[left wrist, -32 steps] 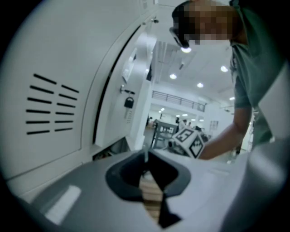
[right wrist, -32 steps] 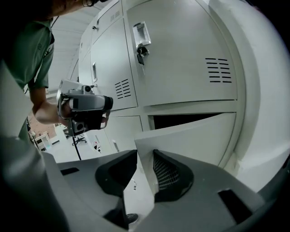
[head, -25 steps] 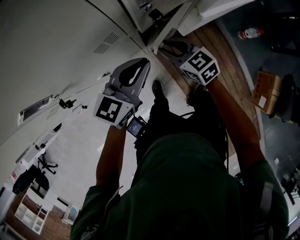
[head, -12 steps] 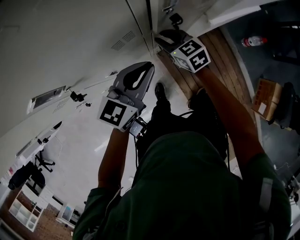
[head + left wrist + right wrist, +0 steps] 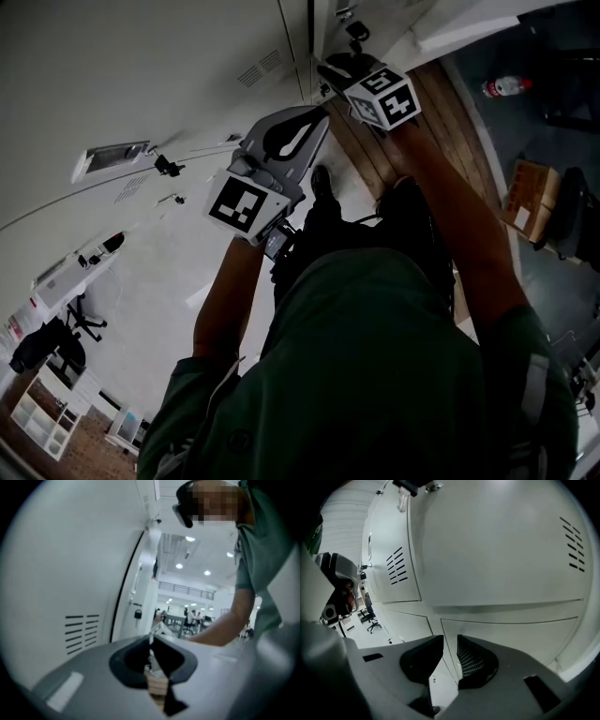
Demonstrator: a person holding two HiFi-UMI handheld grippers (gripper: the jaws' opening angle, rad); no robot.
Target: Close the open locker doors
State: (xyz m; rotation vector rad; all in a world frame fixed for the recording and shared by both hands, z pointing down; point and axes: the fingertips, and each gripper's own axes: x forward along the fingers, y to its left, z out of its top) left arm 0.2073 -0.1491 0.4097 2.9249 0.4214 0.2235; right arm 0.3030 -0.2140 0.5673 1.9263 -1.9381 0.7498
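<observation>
White locker doors (image 5: 141,75) fill the upper left of the head view, with a thin dark slit (image 5: 310,28) between two of them. My right gripper (image 5: 330,64) is just below that slit, close to the door. In the right gripper view its jaws (image 5: 450,651) are closing with a narrow gap and nothing between them, facing a vented door (image 5: 487,541) with a key (image 5: 405,489) at the top. My left gripper (image 5: 319,114) is lower and to the left, beside the doors. Its tips (image 5: 151,639) meet on nothing next to a vented door (image 5: 70,573).
A plastic bottle (image 5: 503,89) and a cardboard box (image 5: 532,192) lie on the dark floor at right, beside a wooden strip (image 5: 441,103). An office chair (image 5: 80,323) and a white shelf (image 5: 47,422) are at lower left. A small lock (image 5: 138,613) hangs on a farther door.
The wide dark opening of the locker has narrowed to a thin slit. My right gripper moved up and left along the door; my left gripper rose toward the lockers.
</observation>
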